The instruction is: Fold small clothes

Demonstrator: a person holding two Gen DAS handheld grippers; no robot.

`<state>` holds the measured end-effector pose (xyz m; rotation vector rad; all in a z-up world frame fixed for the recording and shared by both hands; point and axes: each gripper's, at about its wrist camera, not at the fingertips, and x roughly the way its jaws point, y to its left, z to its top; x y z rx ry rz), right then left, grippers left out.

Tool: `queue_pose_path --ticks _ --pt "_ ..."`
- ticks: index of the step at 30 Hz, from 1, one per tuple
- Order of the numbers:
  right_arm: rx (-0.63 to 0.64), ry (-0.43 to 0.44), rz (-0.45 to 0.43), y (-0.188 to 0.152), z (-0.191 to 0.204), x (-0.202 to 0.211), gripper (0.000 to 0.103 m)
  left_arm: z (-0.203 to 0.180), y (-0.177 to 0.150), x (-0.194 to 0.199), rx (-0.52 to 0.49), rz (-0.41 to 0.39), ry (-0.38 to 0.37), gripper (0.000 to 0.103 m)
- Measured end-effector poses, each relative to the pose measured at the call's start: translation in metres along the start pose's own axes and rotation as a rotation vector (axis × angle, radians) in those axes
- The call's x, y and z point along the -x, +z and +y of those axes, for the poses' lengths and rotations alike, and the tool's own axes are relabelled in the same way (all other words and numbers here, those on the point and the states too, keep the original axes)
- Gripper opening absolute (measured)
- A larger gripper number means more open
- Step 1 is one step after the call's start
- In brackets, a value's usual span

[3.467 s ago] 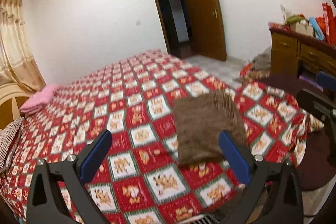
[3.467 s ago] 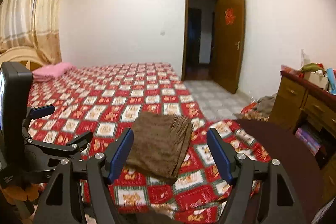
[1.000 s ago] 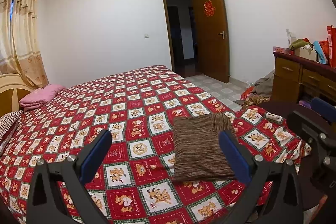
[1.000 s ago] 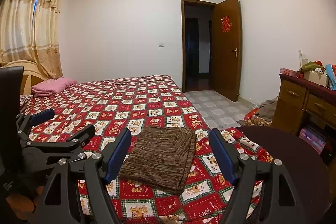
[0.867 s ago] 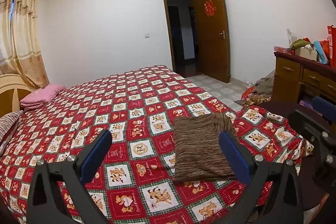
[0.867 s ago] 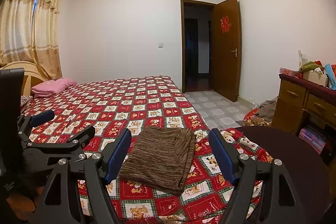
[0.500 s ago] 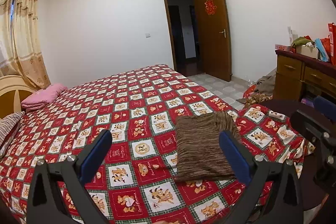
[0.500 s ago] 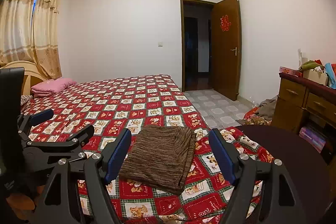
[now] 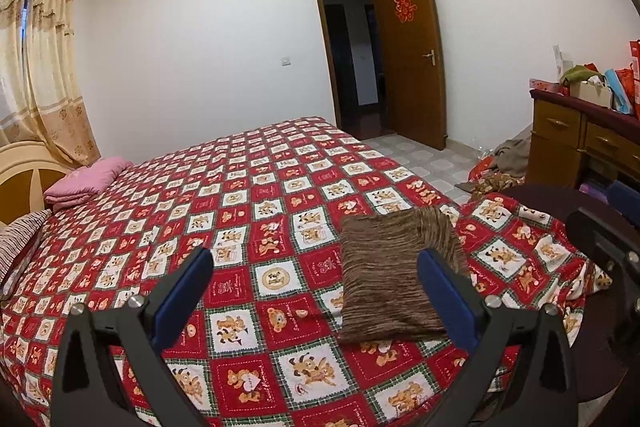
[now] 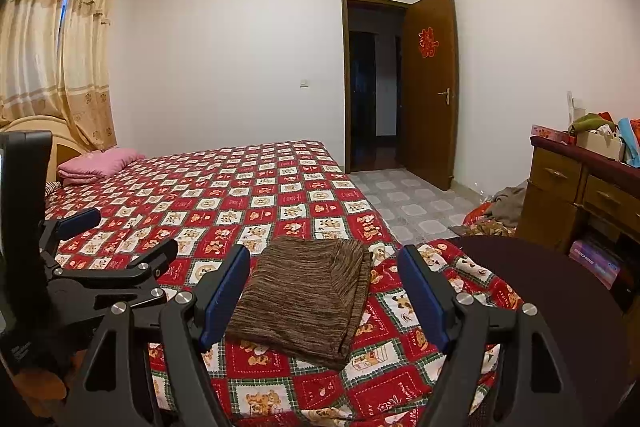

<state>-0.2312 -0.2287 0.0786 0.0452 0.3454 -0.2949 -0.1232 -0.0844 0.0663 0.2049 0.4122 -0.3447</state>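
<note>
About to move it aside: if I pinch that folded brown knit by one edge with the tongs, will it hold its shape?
Probably not. The brown knit is soft, lying in loose stacked layers on the bedspread, so one edge would likely lift alone and the fold open. It looks light and should drag easily. Its ribbed surface probably grips the pads rather than slipping.

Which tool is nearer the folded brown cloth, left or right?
Right. The right tool lines up straight before the brown cloth; the left tool sits off to the cloth's left side.

left hand-held gripper (image 9: 314, 269) | black frame | blue pads | silver screws | right hand-held gripper (image 10: 324, 269) alike
</note>
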Motion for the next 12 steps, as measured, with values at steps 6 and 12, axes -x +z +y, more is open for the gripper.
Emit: queue_pose_path --ticks 6,12 --pt "0.003 0.0 0.008 -0.0025 0.0004 -0.0021 0.077 0.0025 -0.0021 -0.0011 0.01 -0.002 -0.021 0.103" --pt "0.001 -0.001 0.012 -0.0027 -0.0003 -0.0034 0.077 0.0054 -0.0024 -0.0062 0.017 0.012 -0.011 0.103"
